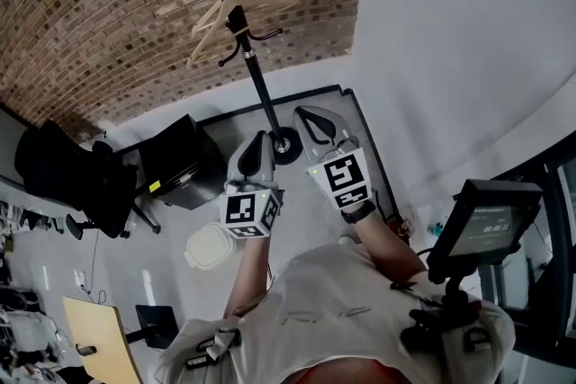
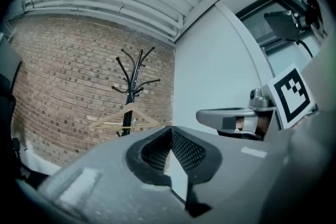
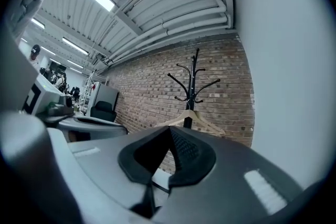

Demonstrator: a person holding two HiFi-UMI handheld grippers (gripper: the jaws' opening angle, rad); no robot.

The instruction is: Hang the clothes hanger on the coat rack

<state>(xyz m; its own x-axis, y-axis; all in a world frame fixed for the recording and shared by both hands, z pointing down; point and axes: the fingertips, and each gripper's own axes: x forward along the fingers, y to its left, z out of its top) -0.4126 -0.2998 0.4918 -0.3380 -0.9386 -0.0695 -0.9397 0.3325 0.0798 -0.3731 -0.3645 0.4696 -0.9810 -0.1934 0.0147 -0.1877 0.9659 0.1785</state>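
A pale wooden clothes hanger (image 1: 236, 13) hangs on a hook of the black coat rack (image 1: 259, 76), which stands before the brick wall. Both grippers are held side by side, level, pointing at the rack from some distance. My left gripper (image 1: 256, 153) is shut with nothing in it, and so is my right gripper (image 1: 315, 123). In the left gripper view the jaws (image 2: 170, 131) meet at their tips, with the hanger (image 2: 124, 117) and rack (image 2: 134, 78) beyond. The right gripper view shows closed jaws (image 3: 170, 131) below the hanger (image 3: 191, 118) and rack (image 3: 192, 78).
A black office chair (image 1: 72, 175) and a black cabinet (image 1: 180, 162) stand left of the rack. A white round lid-like object (image 1: 213, 245) and a wooden board (image 1: 99, 337) lie nearer. A screen on a stand (image 1: 486, 225) is at the right, by the white wall.
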